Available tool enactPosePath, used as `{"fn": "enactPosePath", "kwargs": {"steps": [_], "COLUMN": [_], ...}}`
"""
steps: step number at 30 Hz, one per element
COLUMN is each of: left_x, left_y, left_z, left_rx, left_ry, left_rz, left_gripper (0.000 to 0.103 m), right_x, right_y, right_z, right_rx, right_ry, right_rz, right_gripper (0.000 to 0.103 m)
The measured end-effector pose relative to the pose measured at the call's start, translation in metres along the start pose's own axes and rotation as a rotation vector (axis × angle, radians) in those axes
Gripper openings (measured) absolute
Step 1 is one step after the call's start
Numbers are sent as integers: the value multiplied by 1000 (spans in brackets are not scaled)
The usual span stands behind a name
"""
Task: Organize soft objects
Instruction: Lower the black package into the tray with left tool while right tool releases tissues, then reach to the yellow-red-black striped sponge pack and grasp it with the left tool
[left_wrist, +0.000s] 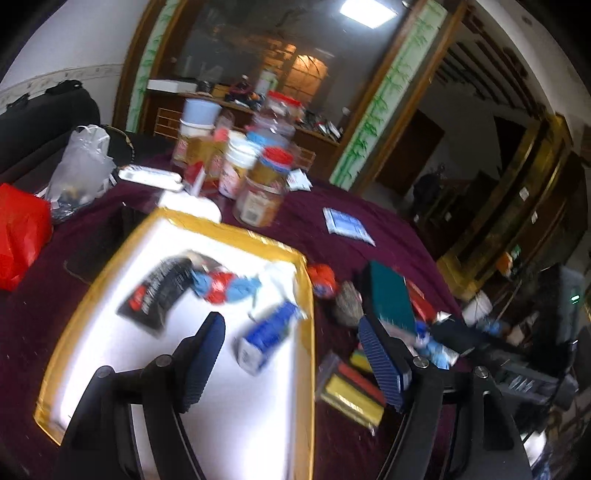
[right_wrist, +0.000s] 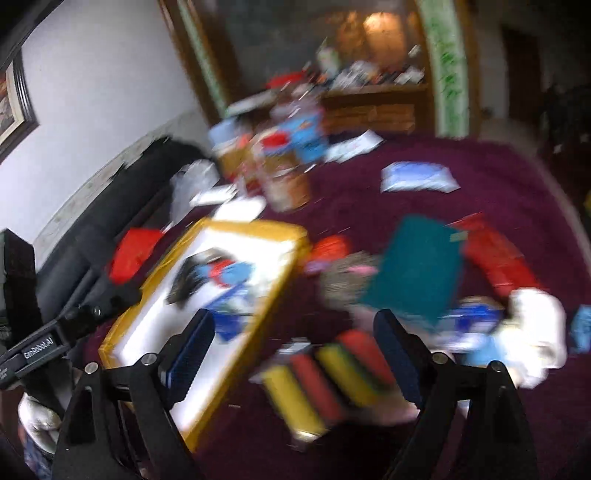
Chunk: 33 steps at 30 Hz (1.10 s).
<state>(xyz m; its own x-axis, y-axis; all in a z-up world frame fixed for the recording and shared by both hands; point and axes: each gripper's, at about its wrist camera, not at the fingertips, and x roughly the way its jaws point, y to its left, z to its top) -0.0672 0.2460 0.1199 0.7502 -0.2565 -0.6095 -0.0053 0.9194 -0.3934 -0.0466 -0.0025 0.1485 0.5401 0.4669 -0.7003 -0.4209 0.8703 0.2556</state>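
A white tray with a gold rim (left_wrist: 308, 314) lies on the maroon cloth and holds a black packet (left_wrist: 159, 291), a red and blue soft toy (left_wrist: 221, 286) and a blue and white pack (left_wrist: 267, 336). My left gripper (left_wrist: 291, 362) hangs open and empty above the tray's right edge. To the tray's right lie a red ball (left_wrist: 321, 278), a grey scrubber (left_wrist: 347, 304), a green cloth (left_wrist: 393, 299) and a pack of red and yellow sponges (left_wrist: 351, 391). My right gripper (right_wrist: 295, 358) is open above the sponges (right_wrist: 325, 384), beside the tray (right_wrist: 273, 295). The right view is blurred.
Jars and bottles (left_wrist: 243, 162) crowd the far side of the table. A red bag (left_wrist: 18, 236) and a clear plastic bag (left_wrist: 79, 166) sit at the left. A blue and white packet (left_wrist: 347, 225) lies further back. A red box (right_wrist: 495, 254) and white cloth (right_wrist: 535, 332) lie right.
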Motion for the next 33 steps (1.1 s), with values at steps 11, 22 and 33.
{"fn": "enactPosePath", "kwargs": {"steps": [11,22,33], "left_x": [-2,58,131], "left_y": [-50,-112,-126], "left_z": [-56,-96,-94], "left_rx": [97,221,301], "left_ry": [119,256,292], "left_rz": [-9,56,258], "left_gripper": [78,78,79], "right_x": [-46,-47,-51], "right_y": [-137,-216,-208], "right_z": [-44,-82,-87], "right_rx": [125,323,321], "right_ry": [-143,-210,-218], "right_rz": [-328,-346,-286], "right_gripper": [99,99,99]}}
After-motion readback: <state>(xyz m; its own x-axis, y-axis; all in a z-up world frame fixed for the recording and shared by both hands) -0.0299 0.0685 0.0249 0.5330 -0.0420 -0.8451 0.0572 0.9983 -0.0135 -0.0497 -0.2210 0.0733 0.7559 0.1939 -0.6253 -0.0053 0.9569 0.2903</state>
